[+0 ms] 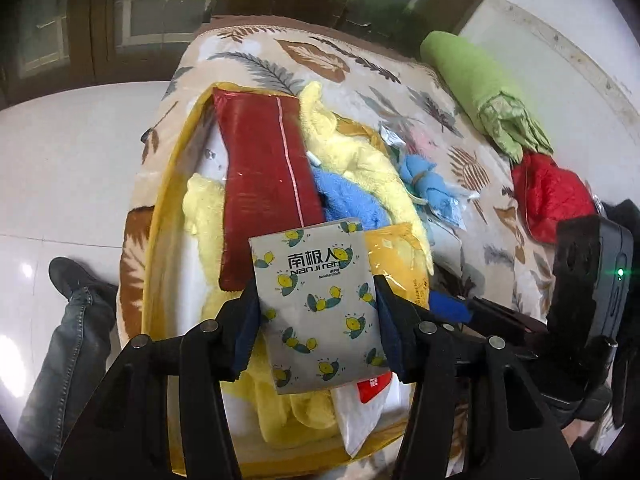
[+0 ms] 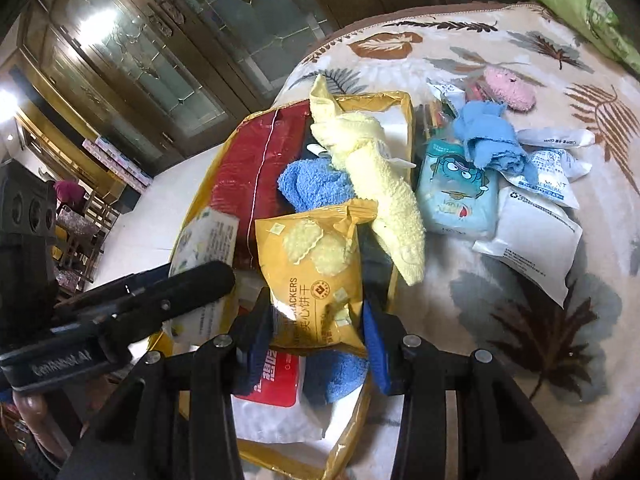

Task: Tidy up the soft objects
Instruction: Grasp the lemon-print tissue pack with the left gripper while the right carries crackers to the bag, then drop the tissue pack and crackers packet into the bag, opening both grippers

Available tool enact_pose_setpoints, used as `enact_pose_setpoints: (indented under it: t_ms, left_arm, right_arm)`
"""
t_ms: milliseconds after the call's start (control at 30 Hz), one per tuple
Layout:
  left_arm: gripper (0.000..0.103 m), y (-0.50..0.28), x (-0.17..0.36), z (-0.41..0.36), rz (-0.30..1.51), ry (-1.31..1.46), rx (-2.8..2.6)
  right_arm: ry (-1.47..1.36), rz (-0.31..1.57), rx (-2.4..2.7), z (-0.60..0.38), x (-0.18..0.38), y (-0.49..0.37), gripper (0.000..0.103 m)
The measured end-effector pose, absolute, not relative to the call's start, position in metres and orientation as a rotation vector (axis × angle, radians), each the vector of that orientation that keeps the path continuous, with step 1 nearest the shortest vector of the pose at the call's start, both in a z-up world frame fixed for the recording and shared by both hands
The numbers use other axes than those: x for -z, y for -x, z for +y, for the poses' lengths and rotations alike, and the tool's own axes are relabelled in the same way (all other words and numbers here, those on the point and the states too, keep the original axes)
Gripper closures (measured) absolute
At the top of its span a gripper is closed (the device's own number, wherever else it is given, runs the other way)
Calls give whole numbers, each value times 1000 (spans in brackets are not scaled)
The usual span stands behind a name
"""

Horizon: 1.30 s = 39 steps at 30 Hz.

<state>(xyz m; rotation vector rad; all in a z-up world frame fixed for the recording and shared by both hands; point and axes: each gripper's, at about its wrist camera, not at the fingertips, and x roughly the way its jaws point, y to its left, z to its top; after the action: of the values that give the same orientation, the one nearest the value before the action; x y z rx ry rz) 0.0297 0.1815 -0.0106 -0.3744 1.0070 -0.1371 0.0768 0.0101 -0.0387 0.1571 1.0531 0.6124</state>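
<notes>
My left gripper [image 1: 318,320] is shut on a grey tissue pack [image 1: 312,264] printed with yellow bees, its blue pads pressing on both sides. The pack hangs over a yellow-rimmed storage bag [image 1: 172,184] that holds a red packet [image 1: 264,184], yellow towels [image 1: 348,152] and a blue towel [image 1: 348,200]. My right gripper [image 2: 316,336] is shut on a yellow cracker packet [image 2: 312,256] above the same bag [image 2: 360,100]. In the right wrist view the left gripper's finger [image 2: 192,280] shows at the left, beside the tissue pack [image 2: 204,236].
A leaf-patterned cloth [image 2: 520,340] covers the table. On it lie a light blue pack [image 2: 456,196], white pouches [image 2: 528,248], a blue rag [image 2: 488,136] and a pink fuzzy item [image 2: 510,88]. A green roll [image 1: 480,88] and a red bag [image 1: 548,196] sit far right. A person's leg [image 1: 68,320] stands left.
</notes>
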Motion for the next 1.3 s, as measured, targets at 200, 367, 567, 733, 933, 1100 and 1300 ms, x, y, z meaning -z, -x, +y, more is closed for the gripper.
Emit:
enact_pose_setpoints:
  t_ms: [200,367,567,733,933,1100,1300]
  left_arm:
    - [47,-24,2,200,943,546,189]
    - [29,-24,4,208,941,636,198]
    - [28,-14,-6,213,880,676,222]
    - [21,-16,-6,192,935,566,216]
    - [21,3,-31,168,791,380,230]
    - [21,12,-37,153,756,296,237]
    - [21,12,-34,138,781,321,232]
  right_arm:
    - [-204,1051,-642,6,37,-79,60]
    - [-210,1037,-669,16,37,-71,58]
    - [-182,1017,-663,11,33,-57,48]
    - [-208,959,-656,-19,23,-44,35]
    - [-281,937,-614,-64,17,-40,35]
    - [-300,946,-586,-87,20,-37,35]
    - [-300,914,-486,-110,23,-38,35]
